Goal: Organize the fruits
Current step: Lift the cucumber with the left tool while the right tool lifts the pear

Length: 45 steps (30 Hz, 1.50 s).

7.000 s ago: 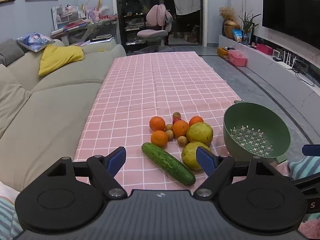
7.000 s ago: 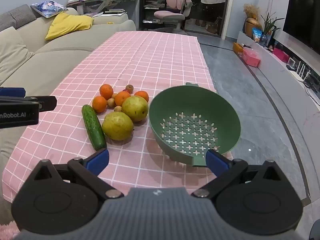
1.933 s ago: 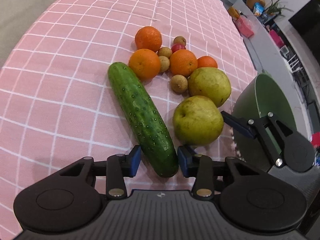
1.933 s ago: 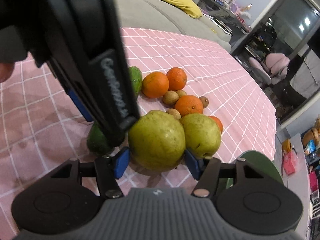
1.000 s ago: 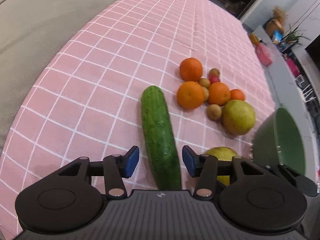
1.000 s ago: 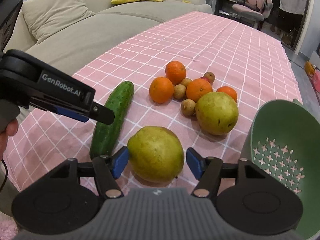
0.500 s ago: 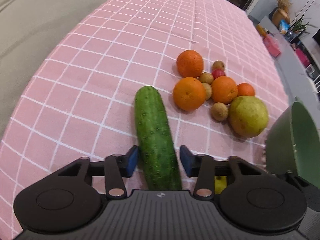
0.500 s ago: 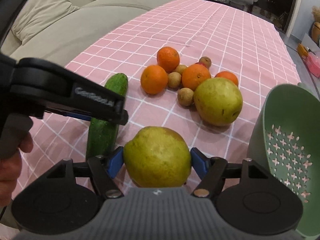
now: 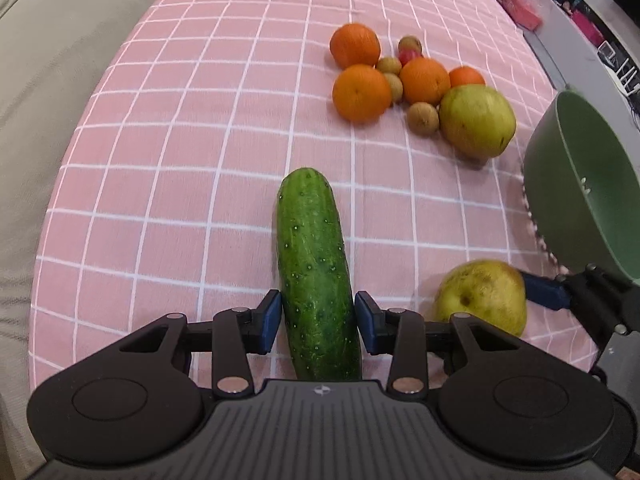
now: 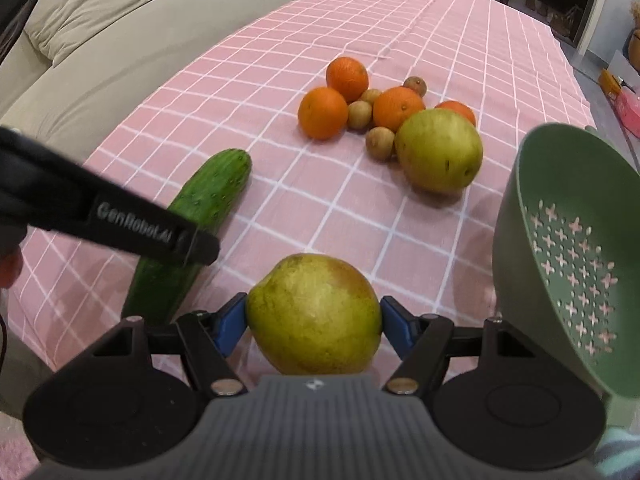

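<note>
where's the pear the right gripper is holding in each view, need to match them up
Left wrist view: the held pear sits low on the right, beside the cucumber, with a blue fingertip of the right gripper against it.
Right wrist view: the held pear is bottom centre, in the right gripper.
Shared landmark: the green colander, right of the pear in both.

Bumpy cucumber [image 9: 316, 264] — matt cloth [image 9: 200, 128]

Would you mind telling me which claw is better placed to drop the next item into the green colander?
The right claw. It is shut on a pear, and the green colander sits just to its right. The left claw grips the cucumber, farther from the colander.
</note>
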Tool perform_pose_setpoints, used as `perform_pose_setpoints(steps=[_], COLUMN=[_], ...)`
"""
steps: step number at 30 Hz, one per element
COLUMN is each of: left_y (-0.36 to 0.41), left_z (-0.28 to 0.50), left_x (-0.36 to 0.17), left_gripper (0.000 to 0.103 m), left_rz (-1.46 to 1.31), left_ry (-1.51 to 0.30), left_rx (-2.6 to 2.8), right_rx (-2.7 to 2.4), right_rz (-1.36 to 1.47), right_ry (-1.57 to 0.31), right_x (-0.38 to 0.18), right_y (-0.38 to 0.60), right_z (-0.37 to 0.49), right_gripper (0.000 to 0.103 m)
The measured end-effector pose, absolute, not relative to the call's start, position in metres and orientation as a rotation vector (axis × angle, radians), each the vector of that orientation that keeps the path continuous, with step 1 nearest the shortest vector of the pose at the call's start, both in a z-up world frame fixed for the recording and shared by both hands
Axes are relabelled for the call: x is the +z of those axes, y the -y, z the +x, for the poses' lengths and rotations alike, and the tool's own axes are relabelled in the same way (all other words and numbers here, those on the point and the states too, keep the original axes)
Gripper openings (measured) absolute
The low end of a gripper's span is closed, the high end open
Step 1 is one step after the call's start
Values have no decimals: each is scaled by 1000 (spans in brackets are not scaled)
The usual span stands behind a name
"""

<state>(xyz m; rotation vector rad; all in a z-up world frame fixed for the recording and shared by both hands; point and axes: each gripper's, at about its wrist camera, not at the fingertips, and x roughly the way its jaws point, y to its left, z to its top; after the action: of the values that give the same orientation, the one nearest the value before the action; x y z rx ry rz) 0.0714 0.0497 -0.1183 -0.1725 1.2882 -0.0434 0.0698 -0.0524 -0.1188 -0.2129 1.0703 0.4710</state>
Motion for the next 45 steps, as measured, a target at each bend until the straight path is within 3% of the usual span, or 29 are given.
perform_pose_setpoints(steps=[10,30,45], left_y=[-62,-65,-63], left_z=[74,69,51], left_x=[-126,-125,-75], left_gripper=[47,42,42], left_rz=[-277,-307,-331], left_ry=[-1187,-1144,-1052], left_rx=[11,6,-28], right_rx=[457,439,447], right_rz=[-199,-165,-128], right_ry=[-1033,-1058,-950], right_x=[-121,-130,-89], right_y=[50,52,68], right_z=[71,73,60], right_gripper=[68,67,67])
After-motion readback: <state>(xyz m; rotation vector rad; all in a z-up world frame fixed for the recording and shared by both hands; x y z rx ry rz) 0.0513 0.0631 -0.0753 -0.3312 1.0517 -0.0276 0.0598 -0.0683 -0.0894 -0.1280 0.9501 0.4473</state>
